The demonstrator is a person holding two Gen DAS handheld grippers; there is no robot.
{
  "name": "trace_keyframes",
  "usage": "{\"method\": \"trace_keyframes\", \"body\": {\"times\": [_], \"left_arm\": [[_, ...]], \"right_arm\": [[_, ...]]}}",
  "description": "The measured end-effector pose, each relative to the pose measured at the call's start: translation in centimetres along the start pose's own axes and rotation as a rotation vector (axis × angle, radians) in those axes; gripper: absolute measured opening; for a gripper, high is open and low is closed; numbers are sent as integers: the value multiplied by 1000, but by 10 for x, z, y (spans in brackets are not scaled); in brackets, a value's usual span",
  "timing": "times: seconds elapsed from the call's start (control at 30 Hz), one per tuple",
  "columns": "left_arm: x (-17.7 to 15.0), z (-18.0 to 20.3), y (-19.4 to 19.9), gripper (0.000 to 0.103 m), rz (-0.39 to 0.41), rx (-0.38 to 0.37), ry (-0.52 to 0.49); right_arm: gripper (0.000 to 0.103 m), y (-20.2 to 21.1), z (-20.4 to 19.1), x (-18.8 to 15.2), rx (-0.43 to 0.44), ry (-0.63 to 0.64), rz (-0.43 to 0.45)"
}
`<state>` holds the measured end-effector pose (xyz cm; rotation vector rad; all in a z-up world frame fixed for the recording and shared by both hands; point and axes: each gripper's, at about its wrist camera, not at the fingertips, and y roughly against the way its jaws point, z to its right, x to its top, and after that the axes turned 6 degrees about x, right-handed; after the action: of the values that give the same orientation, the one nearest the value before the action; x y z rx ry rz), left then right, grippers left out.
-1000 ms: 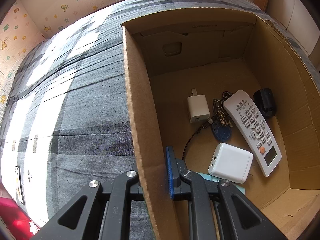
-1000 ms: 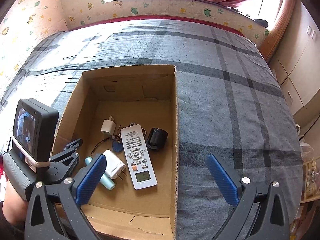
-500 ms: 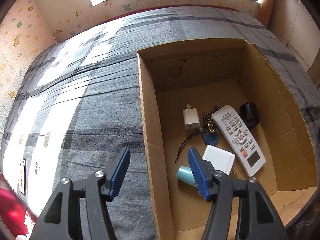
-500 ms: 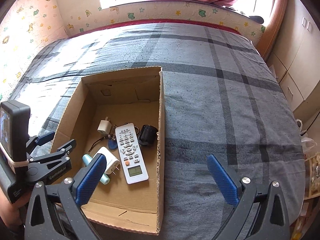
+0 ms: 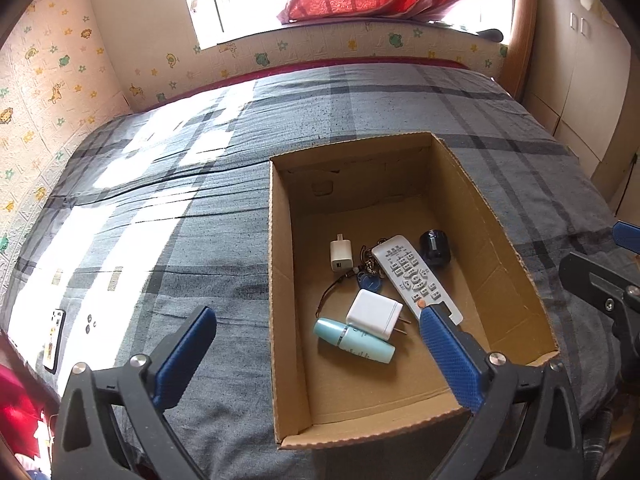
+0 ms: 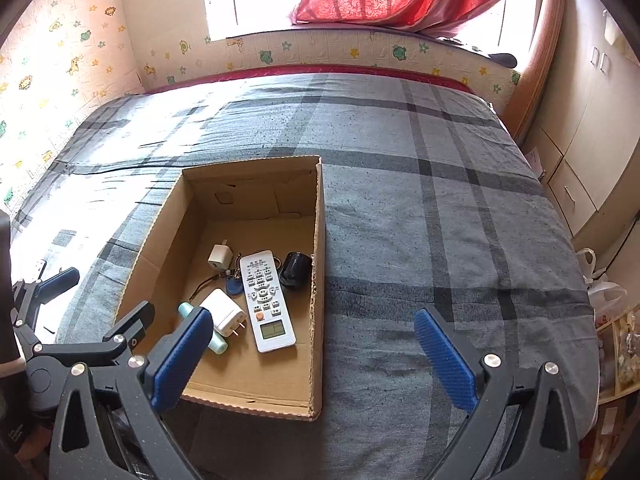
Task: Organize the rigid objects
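Observation:
An open cardboard box (image 5: 280, 280) sits on the grey plaid bed. On its floor lie a white remote (image 5: 412, 276), a large white charger (image 5: 374, 314), a small white charger (image 5: 341, 255), a teal bottle (image 5: 354, 340), a black cylinder (image 5: 435, 248) and keys with a blue fob (image 5: 370, 280). My left gripper (image 5: 316, 320) hovers above the box's near left wall, its jaws opening with nothing between them. My right gripper (image 6: 312, 316) stands open and empty above the box's near right wall (image 6: 318, 280). The right wrist view shows the remote (image 6: 266, 300) and teal bottle (image 6: 219, 342) too.
A phone (image 5: 54, 338) and some small dark round bits (image 5: 90, 324) lie on the bed at the far left. Patterned wall panels border the bed at the back and left. Cabinets (image 6: 580, 160) and plastic bags (image 6: 604, 288) stand to the right.
My left gripper opened and let go of the teal bottle, which now lies in the box. Both grippers rose and drew back from the box.

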<state>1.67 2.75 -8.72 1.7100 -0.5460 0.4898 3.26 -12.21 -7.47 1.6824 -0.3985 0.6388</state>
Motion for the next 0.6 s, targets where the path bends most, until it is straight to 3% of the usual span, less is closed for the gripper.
{"method": "trace_keyframes", "body": {"times": [0.27, 0.6], "left_arm": [[-10, 8, 37, 103, 53, 43, -2], [-26, 19, 71, 103, 83, 20, -10]], "right_arm": [[103, 34, -2, -8, -17, -4, 41], [103, 57, -3, -27, -28, 0, 47]]}}
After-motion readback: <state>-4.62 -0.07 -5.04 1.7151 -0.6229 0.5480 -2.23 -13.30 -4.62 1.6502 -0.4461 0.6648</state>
